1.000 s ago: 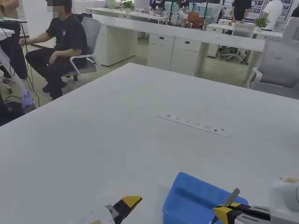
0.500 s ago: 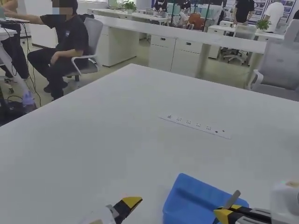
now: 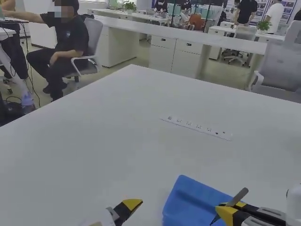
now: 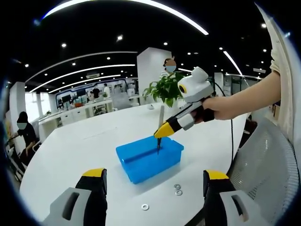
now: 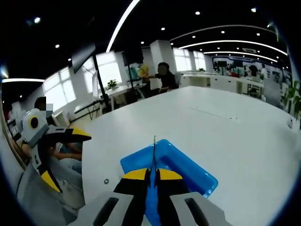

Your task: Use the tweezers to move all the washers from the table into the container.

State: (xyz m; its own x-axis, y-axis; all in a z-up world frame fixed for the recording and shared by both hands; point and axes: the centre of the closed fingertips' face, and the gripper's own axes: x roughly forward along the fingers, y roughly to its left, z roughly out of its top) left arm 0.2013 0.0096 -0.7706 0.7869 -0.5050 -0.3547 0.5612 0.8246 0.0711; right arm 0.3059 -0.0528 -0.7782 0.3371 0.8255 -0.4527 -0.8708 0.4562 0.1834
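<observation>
Open blue container (image 4: 148,159), tweezers (image 4: 161,117) tips down inside it, three washers (image 4: 177,186) nearby

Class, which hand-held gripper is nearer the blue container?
Right. The right hand-held gripper holds the tweezers tips-down over the blue container. The left hand-held gripper stands open, back from it, with washers between.

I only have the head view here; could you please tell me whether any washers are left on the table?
Observer: Yes. The left gripper view shows three washers lying on the table, just outside the blue container.
Operator: Thank you. And where are the tweezers pointing at this moment?
Observer: The right gripper is shut on the tweezers, which point down with their tips inside the container's walls. I cannot tell whether they carry a washer.
</observation>
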